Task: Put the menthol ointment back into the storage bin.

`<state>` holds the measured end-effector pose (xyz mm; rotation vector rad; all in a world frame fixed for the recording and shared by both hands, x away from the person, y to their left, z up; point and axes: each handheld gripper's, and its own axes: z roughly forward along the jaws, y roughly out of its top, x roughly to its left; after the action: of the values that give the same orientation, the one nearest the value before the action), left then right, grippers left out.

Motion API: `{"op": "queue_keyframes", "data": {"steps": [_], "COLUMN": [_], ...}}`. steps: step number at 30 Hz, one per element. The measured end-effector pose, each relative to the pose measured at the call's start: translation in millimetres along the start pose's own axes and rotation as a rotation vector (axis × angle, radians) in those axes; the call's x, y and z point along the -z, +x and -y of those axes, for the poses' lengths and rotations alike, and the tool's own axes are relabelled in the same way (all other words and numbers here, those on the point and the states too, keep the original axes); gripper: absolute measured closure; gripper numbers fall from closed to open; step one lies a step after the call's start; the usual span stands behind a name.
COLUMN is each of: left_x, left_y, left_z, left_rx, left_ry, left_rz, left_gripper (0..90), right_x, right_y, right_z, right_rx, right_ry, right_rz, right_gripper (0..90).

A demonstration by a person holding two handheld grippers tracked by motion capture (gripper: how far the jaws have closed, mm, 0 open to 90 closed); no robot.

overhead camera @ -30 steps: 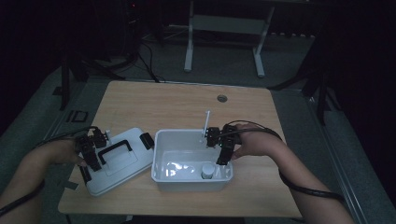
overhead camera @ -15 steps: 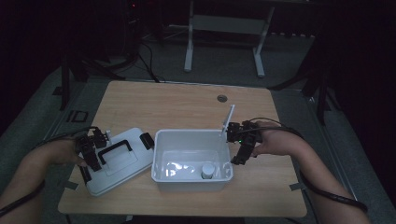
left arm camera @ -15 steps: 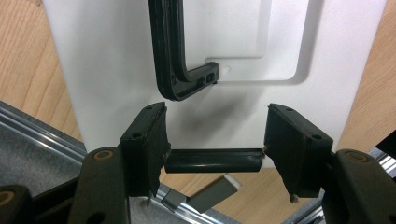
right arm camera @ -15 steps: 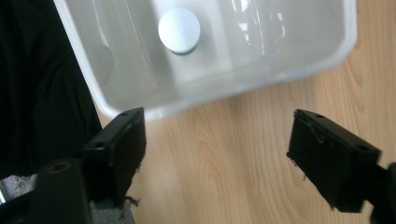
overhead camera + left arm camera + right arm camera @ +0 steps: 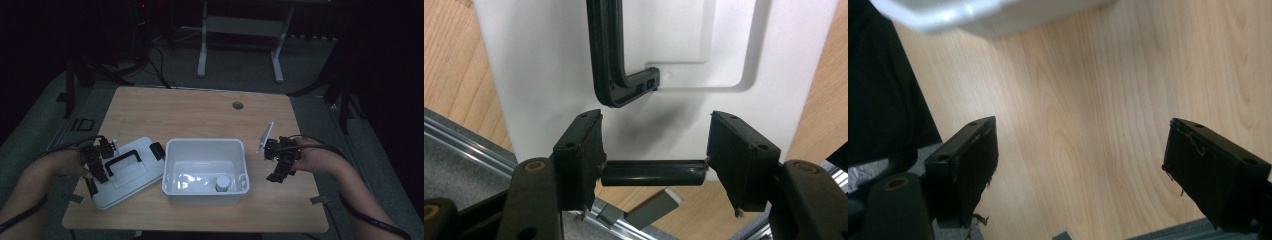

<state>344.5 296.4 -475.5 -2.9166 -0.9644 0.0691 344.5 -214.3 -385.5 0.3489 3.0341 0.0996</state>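
While the left gripper [image 5: 654, 155] clamps a black latch [image 5: 653, 172] at the near edge of the white lid [image 5: 127, 172], that lid lies flat on the table [image 5: 200, 112] just left of the white bin [image 5: 206, 150], its long axis slanting toward the bin. The bin holds a small white-capped bottle [image 5: 222, 182]. The right gripper [image 5: 1080, 165], jaws just opened wide with nothing between them, hangs over bare wood right of the bin.

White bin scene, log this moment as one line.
left hand-held gripper: shut on lid latch bar | right hand-held gripper: open, just opened, nothing between | white bin: uncovered
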Motion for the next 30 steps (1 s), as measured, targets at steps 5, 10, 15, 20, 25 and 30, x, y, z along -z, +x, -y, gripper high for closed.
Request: {"op": "queue_keyframes", "data": {"steps": [5,10,15,20,25,30], "left_x": [-1.4,-1.6,-3.6,-2.0,-2.1,-2.9], "left_y": [0.3,0.0,-0.2,2.2,5.0,6.8], "left_z": [1.5,2.2,3.7,4.7,3.4,-3.0], "left_rx": [-0.001,-0.003,0.001,0.007,0.013,-0.009], "left_ry": [0.002,-0.017,-0.010,-0.033,-0.054,-0.052], "left_rz": [-0.003,0.003,0.004,0.002,-0.007,-0.008], "left_gripper": [39.0,39.0,39.0,39.0,39.1,39.1], "right_x": [-11.7,-20.6,-31.4,-43.0,-54.6,-57.2], "right_y": [-1.2,-3.3,-6.7,-8.2,-7.4,-7.9], "right_z": [14.6,26.8,40.0,50.8,55.2,53.7], "right_rx": [0.000,0.006,-0.019,-0.047,-0.055,-0.057], "right_ry": [-0.019,-0.022,0.014,0.035,0.076,0.076], "right_rz": [-0.029,0.004,-0.032,-0.042,-0.057,-0.066], "right_gripper": [14.2,14.2,14.2,14.3,14.3,14.4]}}
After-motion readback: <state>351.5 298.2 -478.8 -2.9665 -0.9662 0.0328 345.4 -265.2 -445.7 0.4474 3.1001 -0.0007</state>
